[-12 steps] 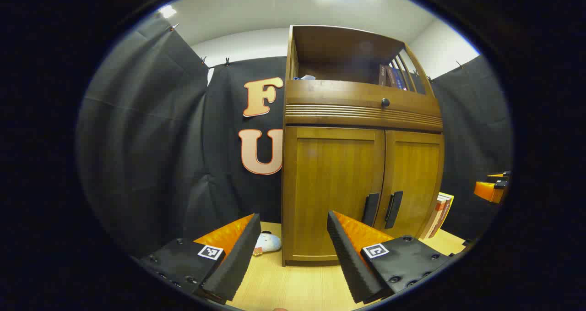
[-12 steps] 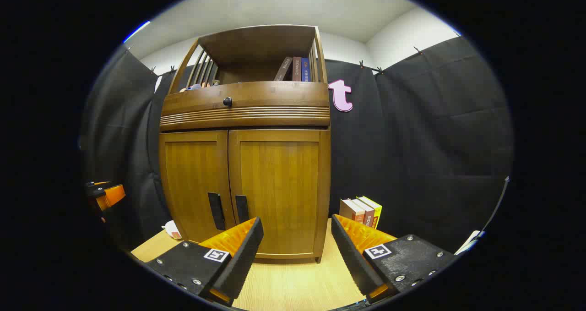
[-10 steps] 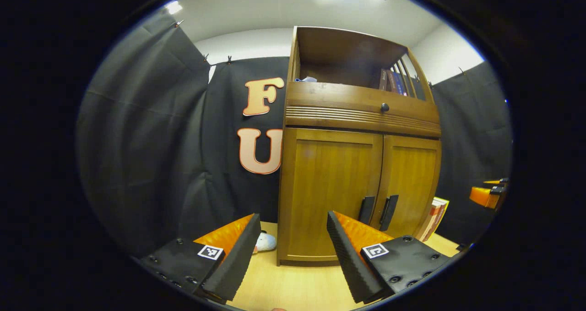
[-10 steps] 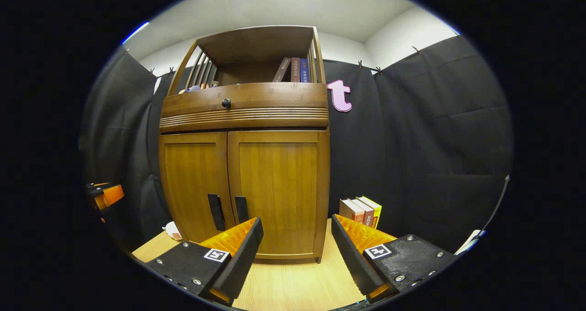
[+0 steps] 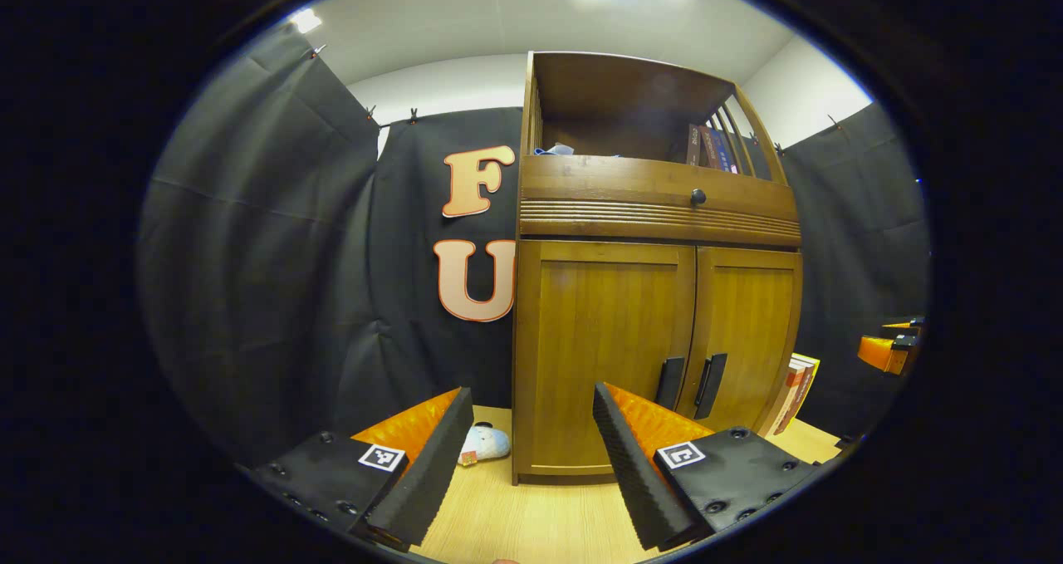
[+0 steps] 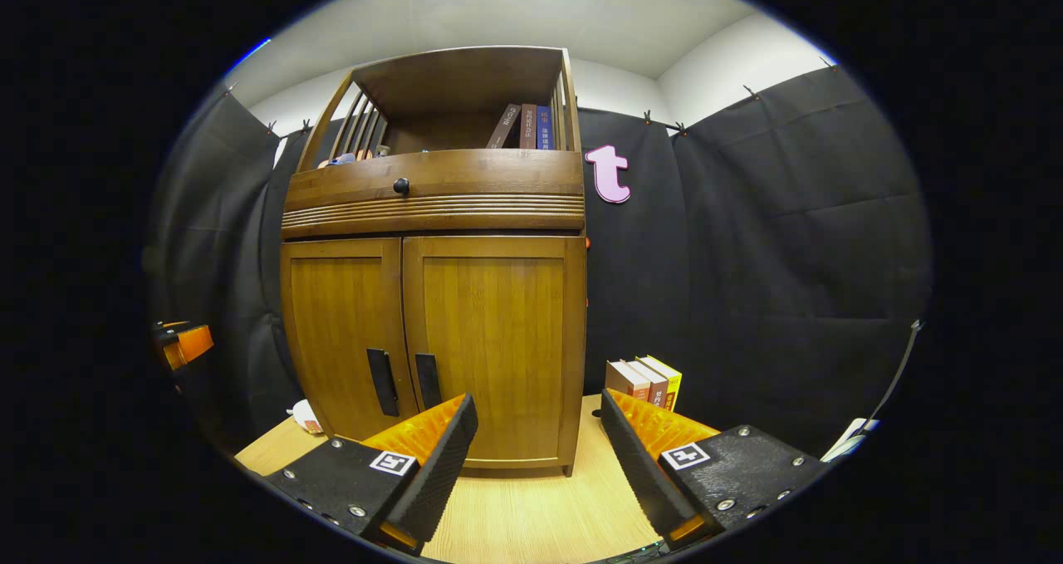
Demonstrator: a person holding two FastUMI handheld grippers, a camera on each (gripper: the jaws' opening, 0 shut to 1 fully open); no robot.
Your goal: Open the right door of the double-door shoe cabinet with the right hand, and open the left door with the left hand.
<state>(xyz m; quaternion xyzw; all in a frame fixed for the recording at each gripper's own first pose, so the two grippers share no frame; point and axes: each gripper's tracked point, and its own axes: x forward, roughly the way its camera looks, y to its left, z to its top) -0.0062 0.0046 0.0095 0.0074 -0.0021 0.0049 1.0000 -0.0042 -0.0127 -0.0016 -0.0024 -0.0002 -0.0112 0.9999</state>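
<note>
On a pale wooden table (image 5: pixel 531 522) at the back of a booth hung with black cloth, a brown wooden double-door shoe cabinet (image 6: pixel 432 298) stands with both doors shut. In the right gripper view, the right door (image 6: pixel 490 340) and the left door (image 6: pixel 340 331) meet at the cabinet's middle, each carrying a dark upright handle: the right door's handle (image 6: pixel 428 380) and the left door's handle (image 6: pixel 382 381) sit just beside each other near the doors' lower part. Above the doors runs a grooved wooden band with a small dark round knob (image 6: pixel 401 186), and over that an open shelf holds a few upright books (image 6: pixel 527 126).

The right hand-held gripper (image 6: pixel 536 456) hangs in front of the right door with its fingers spread wide, holding nothing and touching nothing. The left hand-held gripper (image 5: pixel 527 456), seen in the left gripper view, is likewise spread wide and empty, facing the cabinet's left front corner, apart from the doors.

A short row of books (image 6: pixel 644 381) stands on the table near its back edge, just beside the cabinet's right side. A small white soft toy (image 5: pixel 486 442) lies on the table by the cabinet's left side. In each view the other hand-held gripper appears at the far edge, well apart from the cabinet.
</note>
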